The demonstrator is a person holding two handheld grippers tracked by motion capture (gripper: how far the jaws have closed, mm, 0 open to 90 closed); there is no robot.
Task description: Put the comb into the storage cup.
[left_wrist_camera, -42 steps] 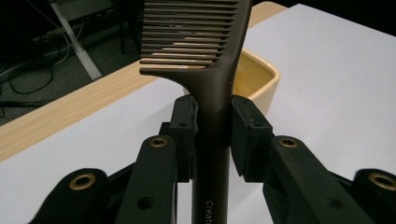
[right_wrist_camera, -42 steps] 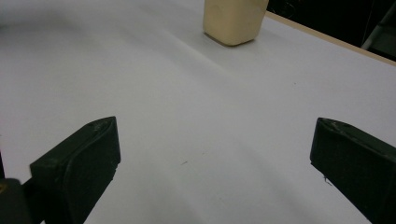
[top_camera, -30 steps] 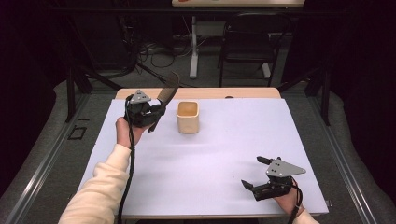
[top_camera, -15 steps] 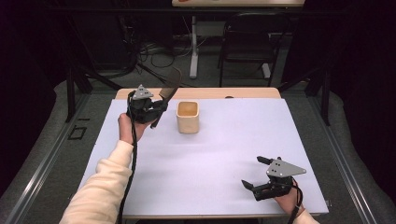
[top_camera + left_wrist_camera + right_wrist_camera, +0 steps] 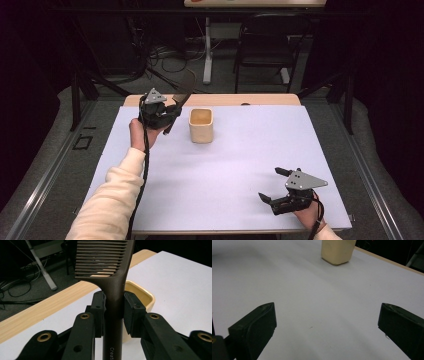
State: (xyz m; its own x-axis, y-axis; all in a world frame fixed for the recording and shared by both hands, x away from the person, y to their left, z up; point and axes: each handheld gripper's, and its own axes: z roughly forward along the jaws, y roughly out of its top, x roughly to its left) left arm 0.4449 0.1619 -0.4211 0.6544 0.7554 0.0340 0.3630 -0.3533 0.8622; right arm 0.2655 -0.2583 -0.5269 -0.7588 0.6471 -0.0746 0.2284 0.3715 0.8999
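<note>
Our left gripper (image 5: 172, 107) clamped the comb (image 5: 110, 277) by its handle near the table's (image 5: 240, 165) far left corner, barely shifted, beside the cup (image 5: 201, 125); our right gripper (image 5: 276, 186) waited open, unmoved.

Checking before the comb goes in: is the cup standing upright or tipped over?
Upright. The cup stands on its base on the table, its open mouth facing up; the comb is beside it, not inside.

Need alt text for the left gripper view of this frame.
The left gripper clamps the handle of a dark brown comb, teeth end away from the camera. Behind it a cream cup stands on the white table.
</note>
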